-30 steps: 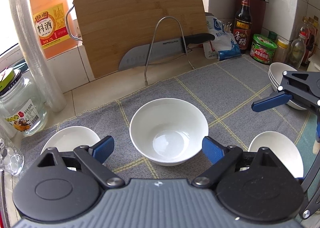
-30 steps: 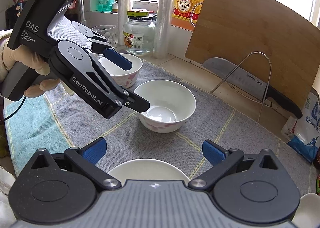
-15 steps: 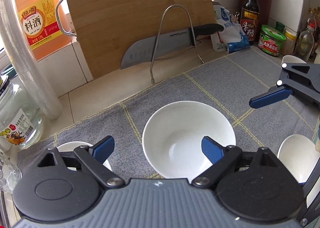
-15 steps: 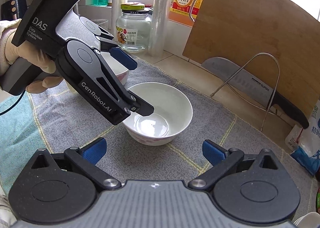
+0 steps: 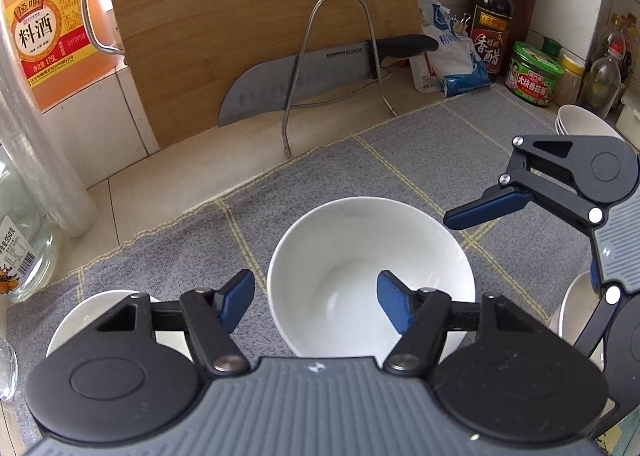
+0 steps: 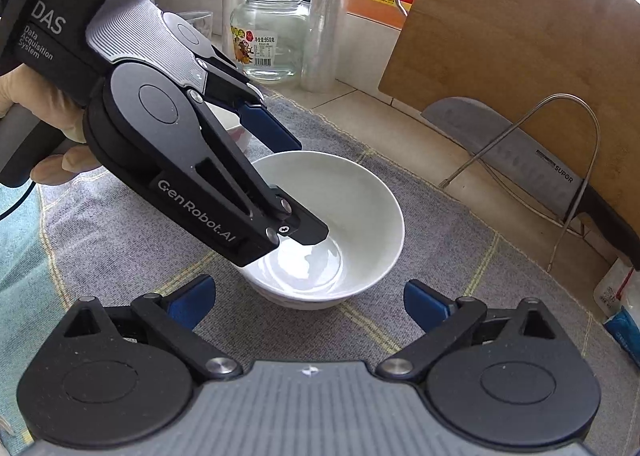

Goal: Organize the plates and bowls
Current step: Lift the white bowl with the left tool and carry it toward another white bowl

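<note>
- The left gripper (image 5: 316, 296) hangs over the near-left rim of the middle white bowl (image 5: 372, 268); its jaws are closing, with the bowl's wall between them, one blue pad (image 5: 390, 306) inside the bowl and the other outside at about 9 o'clock of it. I cannot tell whether the pads touch the wall.
- The right gripper (image 6: 306, 302) stands wide, its jaws just beginning to close with nothing between them; the same bowl (image 6: 344, 212) lies just ahead at 12 o'clock on the grey checked cloth (image 6: 460, 256).
- In the right wrist view the left gripper's black arm (image 6: 208, 176) crosses from 10 o'clock and hides the bowl's left rim; a gloved hand (image 6: 52, 144) grips its handle.
- A second bowl (image 5: 80, 320) sits at 8 o'clock in the left wrist view, partly under the gripper body; another (image 5: 572, 316) shows at 4 o'clock behind the right gripper, and a stack of bowls (image 5: 580, 122) lies at 2 o'clock.
- Behind, at 12 o'clock: a bamboo cutting board (image 5: 248, 24) leaning on the wall, a Supor knife (image 5: 304, 76) in a wire stand (image 5: 338, 56).
- At 10 o'clock stands a cooking-wine jug (image 5: 44, 24); at 1 o'clock a dark vinegar bottle (image 5: 492, 20) and a green-lidded jar (image 5: 534, 74).
- A glass jar (image 6: 268, 36) stands at 11 o'clock in the right wrist view.
</note>
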